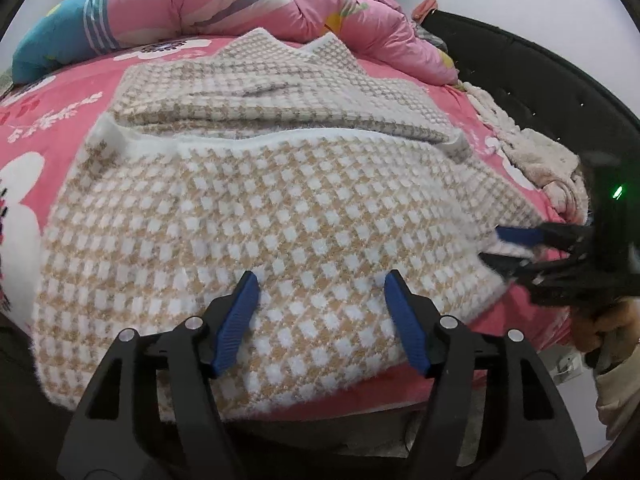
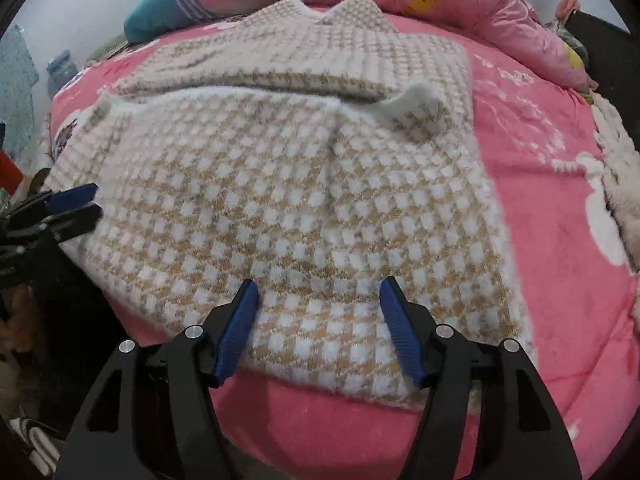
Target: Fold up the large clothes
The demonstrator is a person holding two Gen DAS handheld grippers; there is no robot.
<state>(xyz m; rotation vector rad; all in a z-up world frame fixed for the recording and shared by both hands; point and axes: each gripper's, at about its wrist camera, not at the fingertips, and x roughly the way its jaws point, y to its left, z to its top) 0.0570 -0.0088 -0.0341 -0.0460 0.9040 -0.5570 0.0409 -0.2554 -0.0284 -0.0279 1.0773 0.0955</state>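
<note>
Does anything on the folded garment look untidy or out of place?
Yes. On the checked sweater, the corner of the folded-over layer at its far right curls upward instead of lying flat, and a crease runs down the middle. Otherwise nothing stands out.

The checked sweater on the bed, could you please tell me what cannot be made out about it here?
- Sweater: sleeves hidden in both views, tucked beneath the folded-up lower half.
- Near hem: left wrist view, partly covered by the left tongs.
- Right tongs: blurred in the left wrist view; contact with the sweater's edge unclear.
</note>
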